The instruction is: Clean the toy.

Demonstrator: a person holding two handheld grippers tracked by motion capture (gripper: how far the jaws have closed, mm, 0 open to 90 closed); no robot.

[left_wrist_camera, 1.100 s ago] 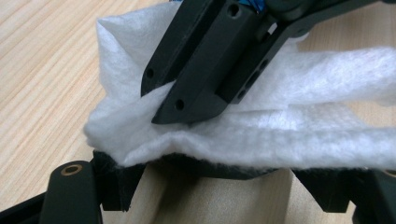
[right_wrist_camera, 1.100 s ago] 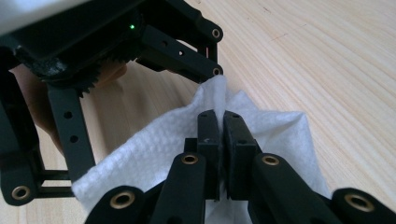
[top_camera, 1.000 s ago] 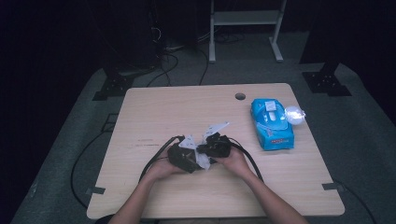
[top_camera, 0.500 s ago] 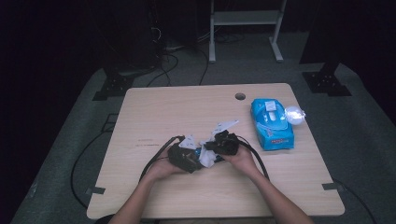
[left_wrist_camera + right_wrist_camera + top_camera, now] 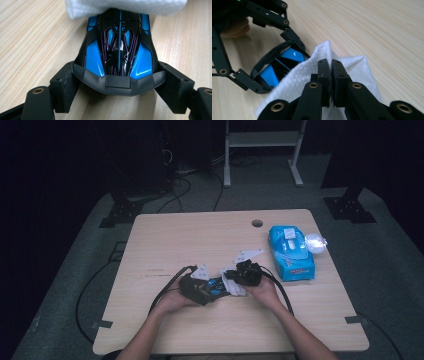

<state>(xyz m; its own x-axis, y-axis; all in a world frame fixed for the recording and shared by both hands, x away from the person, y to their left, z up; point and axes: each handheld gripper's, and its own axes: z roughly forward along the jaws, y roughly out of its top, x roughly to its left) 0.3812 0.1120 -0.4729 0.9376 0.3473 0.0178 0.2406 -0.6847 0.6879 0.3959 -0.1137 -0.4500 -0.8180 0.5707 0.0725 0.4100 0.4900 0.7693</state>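
Note:
A blue and black toy car [image 5: 119, 47] sits on the wooden table, its rear end clamped between the jaws of my left gripper [image 5: 119, 87], which is shut on it. A white wipe [image 5: 125, 7] lies over the car's far end. My right gripper [image 5: 330, 72] is shut on that white wipe [image 5: 312, 75] and presses it against the toy car [image 5: 279, 67]. In the high view the left gripper [image 5: 197, 287] and the right gripper [image 5: 242, 274] meet near the table's front middle, with the wipe [image 5: 234, 285] between them.
A blue pack of wipes [image 5: 290, 251] lies at the right side of the table [image 5: 200, 240], with a clear crumpled wrapper [image 5: 315, 242] beside it. A cable hole [image 5: 257, 223] sits near the far edge. Black cables trail from both grippers.
The right gripper with the wipe has shifted slightly along the car. The left gripper stays put, holding the car.

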